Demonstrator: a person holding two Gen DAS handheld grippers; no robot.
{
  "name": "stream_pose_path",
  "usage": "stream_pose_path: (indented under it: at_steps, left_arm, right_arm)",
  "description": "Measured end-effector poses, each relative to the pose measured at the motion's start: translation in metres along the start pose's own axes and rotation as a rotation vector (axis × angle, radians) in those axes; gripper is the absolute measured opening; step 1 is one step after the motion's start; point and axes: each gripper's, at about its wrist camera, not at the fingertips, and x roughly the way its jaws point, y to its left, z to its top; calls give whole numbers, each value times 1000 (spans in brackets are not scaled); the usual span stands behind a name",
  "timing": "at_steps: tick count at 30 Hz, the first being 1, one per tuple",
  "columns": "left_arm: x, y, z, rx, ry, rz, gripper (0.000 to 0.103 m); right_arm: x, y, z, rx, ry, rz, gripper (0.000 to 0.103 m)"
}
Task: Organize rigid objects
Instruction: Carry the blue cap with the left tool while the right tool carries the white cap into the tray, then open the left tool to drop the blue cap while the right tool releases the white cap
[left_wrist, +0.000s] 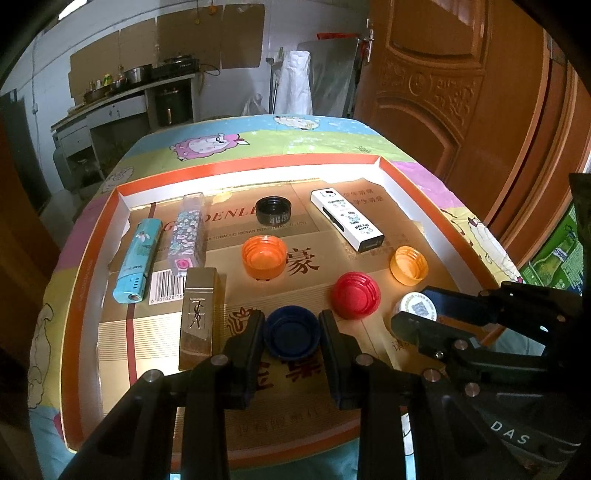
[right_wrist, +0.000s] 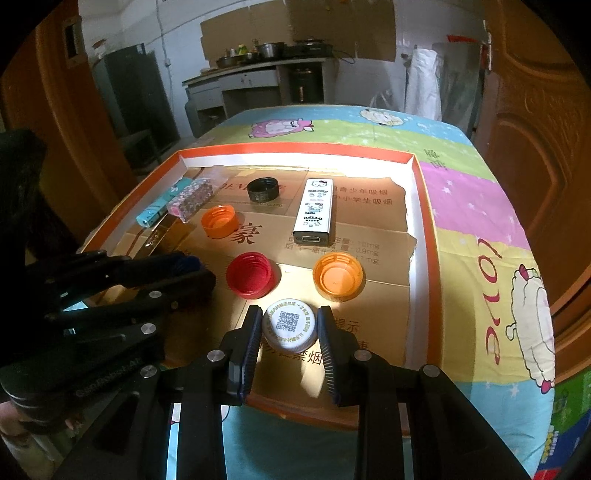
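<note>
A dark blue bottle cap (left_wrist: 291, 338) lies mouth-up on the cardboard near the tray's front, and my left gripper (left_wrist: 291, 321) is shut on it, one pad against each side. Beside it, a white cap with a QR code (right_wrist: 290, 326) sits between the pads of my right gripper (right_wrist: 290, 314), which is shut on it. In the left wrist view the right gripper (left_wrist: 413, 313) shows from the side around the white cap (left_wrist: 415, 304). In the right wrist view the left gripper (right_wrist: 192, 269) is at the left edge, with only a sliver of blue showing.
An orange-rimmed shallow tray (left_wrist: 251, 166) lined with cardboard holds a red cap (left_wrist: 356, 295), two orange caps (left_wrist: 264, 256) (left_wrist: 409, 265), a black cap (left_wrist: 274, 210), a white Hello Kitty box (left_wrist: 347, 219), a gold box (left_wrist: 197, 317), a floral tube (left_wrist: 187, 232) and a light-blue case (left_wrist: 136, 258).
</note>
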Motion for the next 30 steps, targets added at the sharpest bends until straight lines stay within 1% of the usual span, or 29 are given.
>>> stream_pose_path:
  at_steps: [6, 10, 15, 19, 21, 24, 29, 30]
  left_arm:
    - [-1, 2, -1, -9, -11, -10, 30]
    - [-1, 3, -1, -20, -20, -17, 33]
    - [-4, 4, -1, -23, -34, -27, 37]
    - [-6, 3, -1, -26, -48, -32, 38]
    - [-8, 4, -1, -32, -58, -31, 38]
    - [-13, 6, -1, -38, -74, -23, 42]
    - [-27, 9, -1, -45, -107, 12, 50]
    - [-29, 9, -1, -46, -114, 17, 50]
  right_arm:
    - [0, -2, -1, 1, -3, 1, 32]
    - [0, -2, -1, -1, -8, -2, 32]
    - [0, -2, -2, 4, -14, 1, 36]
    - [-4, 0, -2, 4, -31, 8, 41]
    - [-5, 1, -2, 2, -43, -3, 42]
    - [-8, 1, -2, 5, -61, -7, 42]
    - [-16, -2, -1, 28, -100, -11, 42]
    - [-17, -2, 0, 32, -101, -14, 42]
